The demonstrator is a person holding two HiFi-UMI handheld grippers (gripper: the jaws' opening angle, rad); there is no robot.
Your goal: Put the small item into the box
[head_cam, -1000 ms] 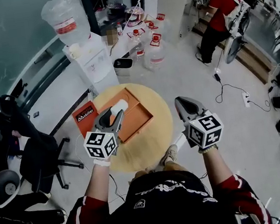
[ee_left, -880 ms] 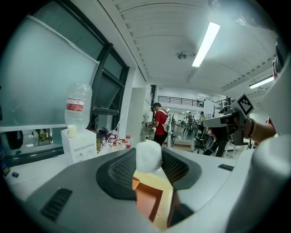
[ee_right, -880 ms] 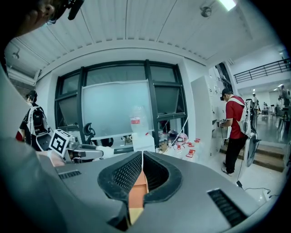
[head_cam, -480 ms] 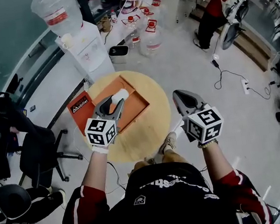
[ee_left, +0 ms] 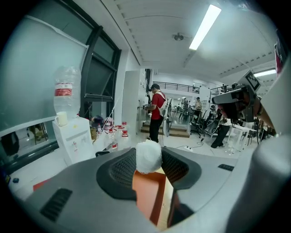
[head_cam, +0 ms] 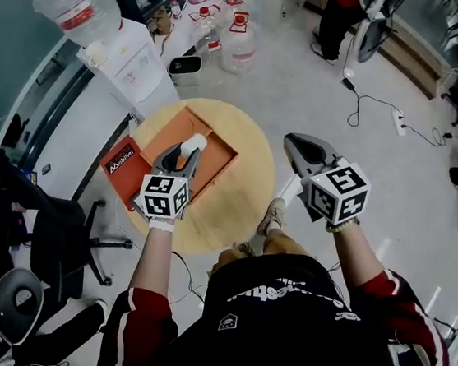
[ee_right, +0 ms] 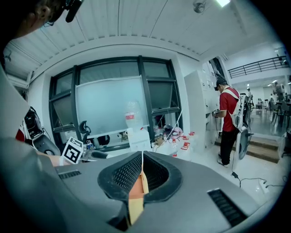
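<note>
Left gripper [head_cam: 182, 152] is clamped on the small white rounded item [ee_left: 148, 156], poised over the shallow orange rectangular box [head_cam: 214, 165] on the round wooden table [head_cam: 244, 201]. Looks like the placing step: next, lower in and let go. Right gripper [head_cam: 298, 149] hangs off-table, jaws together, empty.

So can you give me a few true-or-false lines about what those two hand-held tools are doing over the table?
1. The left gripper has a small white item in its fingers. True.
2. The white item lies loose inside the orange box. False: it is clamped in the left gripper's fingers, over the box.
3. The right gripper carries a second item. False: its fingers are shut on nothing.
4. The box sits on a round wooden table. True.
</note>
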